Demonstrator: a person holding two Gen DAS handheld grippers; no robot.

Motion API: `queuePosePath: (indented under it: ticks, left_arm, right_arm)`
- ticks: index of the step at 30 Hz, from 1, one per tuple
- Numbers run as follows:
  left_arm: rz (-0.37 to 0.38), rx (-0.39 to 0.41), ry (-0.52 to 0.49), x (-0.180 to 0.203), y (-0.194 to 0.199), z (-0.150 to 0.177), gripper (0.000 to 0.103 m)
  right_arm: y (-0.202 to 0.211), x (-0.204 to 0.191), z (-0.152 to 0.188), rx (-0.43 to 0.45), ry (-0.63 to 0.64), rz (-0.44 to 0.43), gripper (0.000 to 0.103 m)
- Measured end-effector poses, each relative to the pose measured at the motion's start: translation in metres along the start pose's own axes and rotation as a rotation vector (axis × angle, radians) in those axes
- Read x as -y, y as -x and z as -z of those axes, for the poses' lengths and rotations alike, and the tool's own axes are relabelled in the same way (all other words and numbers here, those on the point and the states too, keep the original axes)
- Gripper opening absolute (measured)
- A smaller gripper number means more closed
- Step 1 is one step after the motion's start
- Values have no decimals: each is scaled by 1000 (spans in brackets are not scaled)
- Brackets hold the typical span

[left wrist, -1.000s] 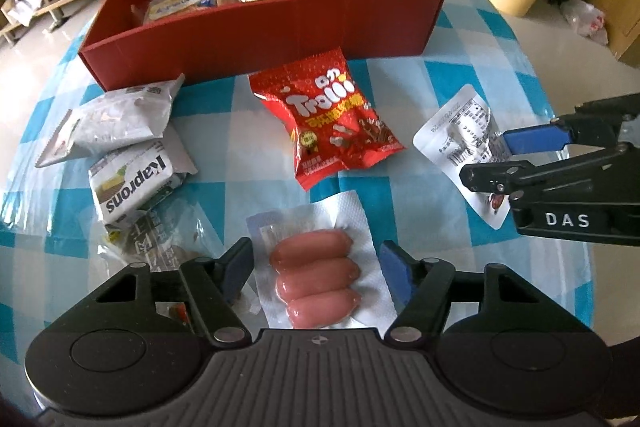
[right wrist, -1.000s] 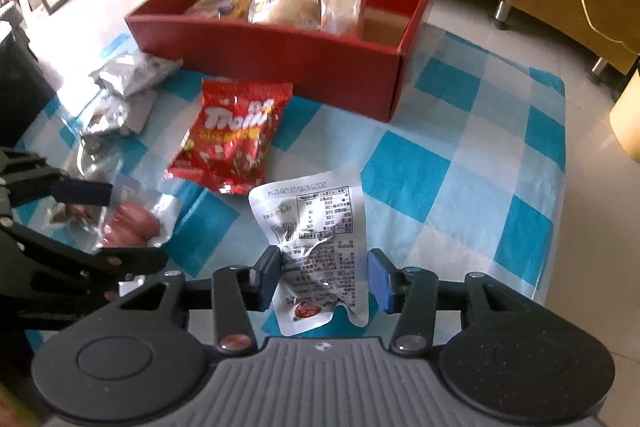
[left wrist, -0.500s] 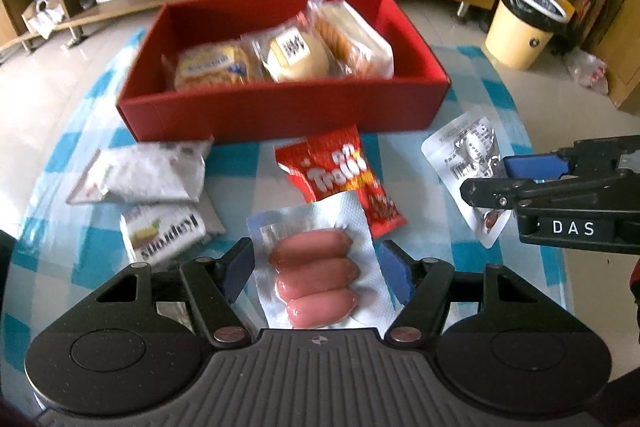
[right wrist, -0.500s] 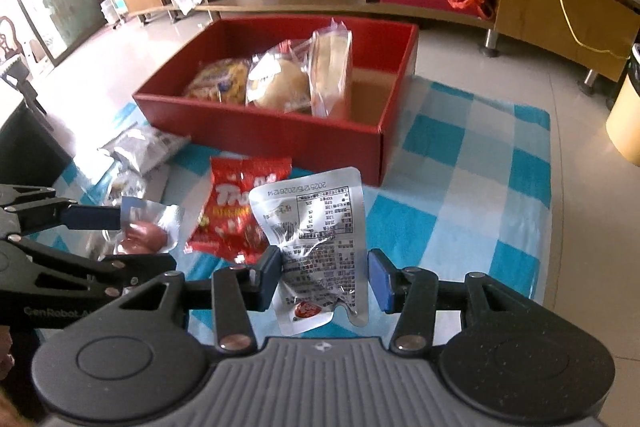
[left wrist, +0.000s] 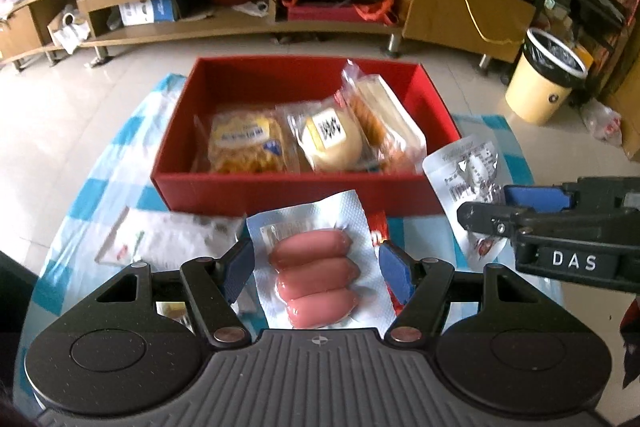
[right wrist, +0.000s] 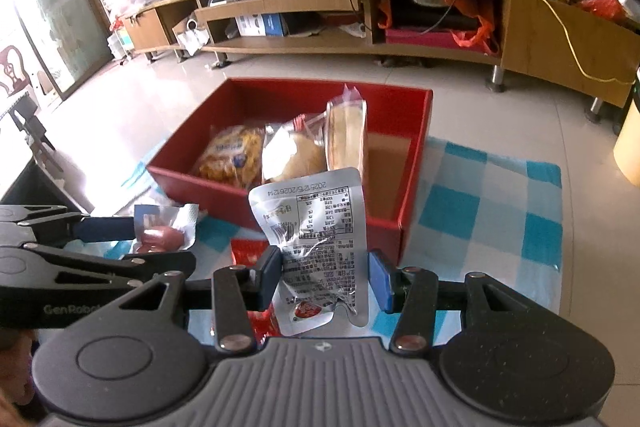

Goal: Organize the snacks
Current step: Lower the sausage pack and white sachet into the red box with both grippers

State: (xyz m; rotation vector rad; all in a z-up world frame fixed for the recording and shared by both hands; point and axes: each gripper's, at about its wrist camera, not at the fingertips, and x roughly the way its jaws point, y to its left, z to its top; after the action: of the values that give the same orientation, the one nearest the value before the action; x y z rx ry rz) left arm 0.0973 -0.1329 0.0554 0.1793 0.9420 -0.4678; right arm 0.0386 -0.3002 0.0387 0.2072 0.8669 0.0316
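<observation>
My left gripper (left wrist: 316, 265) is shut on a clear pack of three pink sausages (left wrist: 314, 279), held in the air just before the red box (left wrist: 280, 193). My right gripper (right wrist: 325, 277) is shut on a silver pouch (right wrist: 316, 227) with a printed label, also off the table. In the left wrist view that pouch (left wrist: 464, 163) hangs at the box's right front corner in the right gripper (left wrist: 496, 205). The right wrist view shows the left gripper (right wrist: 148, 243) with the sausage pack (right wrist: 160, 235) at the left. Three bread packs (left wrist: 332, 139) stand in the box.
A red Trolli bag (right wrist: 248, 251) lies on the blue checked cloth (right wrist: 500, 211) below both grippers. White snack packets (left wrist: 172, 239) lie at the left. The box's right end (right wrist: 388, 155) shows bare floor. A yellow bin (left wrist: 544, 79) and a wooden TV cabinet (left wrist: 240, 27) stand beyond.
Both grippers have risen off the table with their packs and moved nearer the red box. The sausage pack and the silver pouch now hang above the cloth.
</observation>
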Motion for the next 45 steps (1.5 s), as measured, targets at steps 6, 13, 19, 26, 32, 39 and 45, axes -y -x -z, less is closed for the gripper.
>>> queuePosePath:
  ticks: [6, 13, 19, 26, 32, 39, 45]
  left_arm:
    - [-17, 34, 6, -2, -1, -19, 74]
    - [-32, 56, 34, -9, -10, -41, 74]
    - [-56, 58, 48, -16, -21, -55, 74]
    - [-84, 56, 51, -21, -34, -68, 74]
    - [-93, 56, 52, -23, -44, -77, 74]
    - [-115, 45, 67, -31, -56, -85, 74]
    - [-136, 37, 82, -36, -66, -90, 74]
  right_arm:
    - [-3, -2, -16, 29, -11, -4, 48]
    - [-10, -6, -35, 59, -19, -2, 48]
    - [-21, -9, -50, 72, -31, -2, 48]
    - [-38, -6, -65, 68, -43, 8, 48]
    - [-51, -1, -73, 60, -60, 16, 48]
    - [-69, 1, -82, 42, -70, 19, 48]
    - [-85, 1, -85, 26, -71, 34, 48]
